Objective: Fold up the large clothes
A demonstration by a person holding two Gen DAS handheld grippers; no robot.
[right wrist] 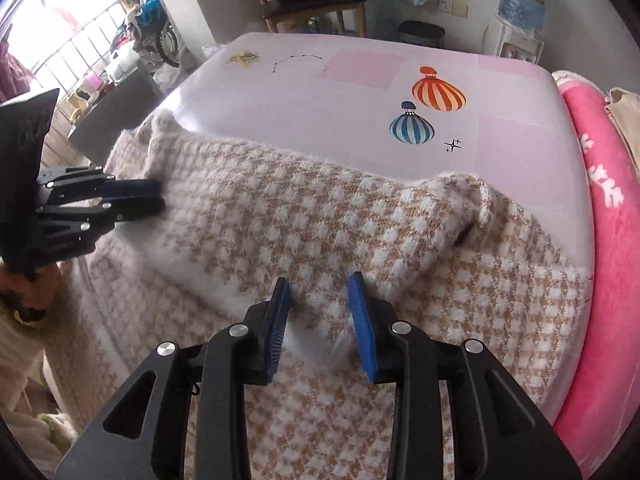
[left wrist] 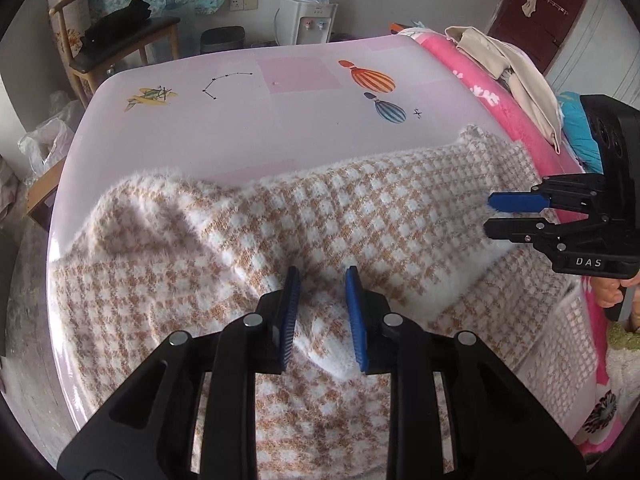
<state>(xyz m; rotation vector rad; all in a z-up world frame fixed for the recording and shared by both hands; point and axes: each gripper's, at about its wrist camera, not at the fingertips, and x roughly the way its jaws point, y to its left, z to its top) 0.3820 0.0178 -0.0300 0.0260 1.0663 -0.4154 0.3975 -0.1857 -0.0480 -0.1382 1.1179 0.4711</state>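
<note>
- Hidden/cut off: the near edge of the sweater (left wrist: 248, 240) drops below both views at 6 o'clock, and the black gripper frames cover the cloth right under them. We can't tell how far it hangs over the table's near side. Both views bend hard at the rims, so the room bg is hard to read.
- Left gripper (left wrist: 322, 316): points steeply down at the sweater. Blue pads stand a little apart, with a raised white ridge of cloth in the gap. We see no pad pressing on it, so it looks unclamped. In the right wrist view the same tool sits at 9 o'clock (right wrist: 154, 196), seen side-on, jaws nearly together, tips over the sweater's left edge. A hand (right wrist: 24, 284) grips its handle at approx 8 o'clock.
- Right gripper (right wrist: 320, 320): also tilted steeply down. Pads apart, fuzzy fold of cloth between them, not squeezed. In the left wrist view it shows at 3 o'clock (left wrist: 490, 216), narrow gap between fingers, tips over the sweater's right part.
- Sweater: fluffy knit, tan and white check pattern, spread wide across the near half of a pale pink table (left wrist: 248, 128) printed w/ balloons and a plane. Surface is wrinkled, with a folded-over flap near 3 o'clock in the right wrist view.
- Pink blanket (right wrist: 596, 184) lies just beside the table's right edge.
</note>
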